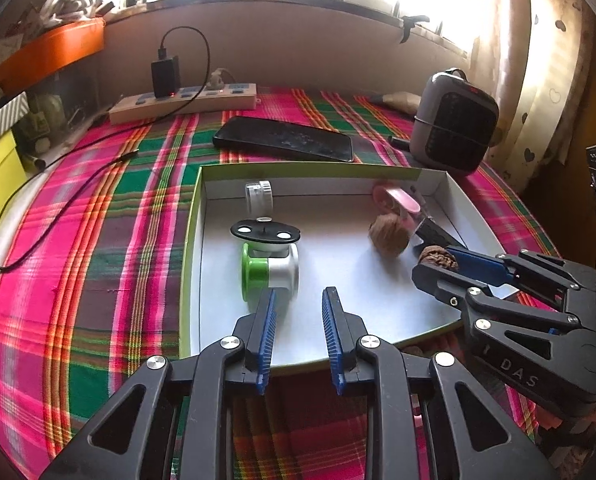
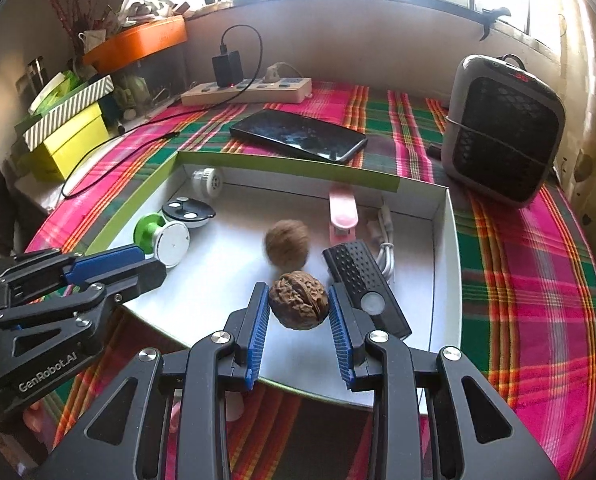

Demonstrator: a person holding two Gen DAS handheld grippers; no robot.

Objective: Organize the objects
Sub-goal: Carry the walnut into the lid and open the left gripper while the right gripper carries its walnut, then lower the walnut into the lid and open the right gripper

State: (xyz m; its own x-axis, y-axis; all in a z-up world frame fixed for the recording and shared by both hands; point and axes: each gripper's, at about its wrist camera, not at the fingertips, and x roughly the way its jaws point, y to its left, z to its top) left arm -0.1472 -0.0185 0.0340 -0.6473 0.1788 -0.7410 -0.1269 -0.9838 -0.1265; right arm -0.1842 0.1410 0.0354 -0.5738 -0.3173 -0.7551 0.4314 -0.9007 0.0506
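Over tray (image 2: pixel 444 240), R gripper (image 2: pixel 298 304): walnut (image 2: pixel 298 300), seam slanted.

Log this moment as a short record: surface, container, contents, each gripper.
surface: plaid cloth
container: shallow white box, green outside
contents: loose walnut, green spool, black remote, pink clip, white cable
right gripper: shut on a second walnut, above the box floor
left gripper: empty, jaws apart, beside the green spool

Bare tray (image 1: pixel 338 280) middle between spool (image 1: pixel 268 268), walnut (image 1: pixel 389 236)
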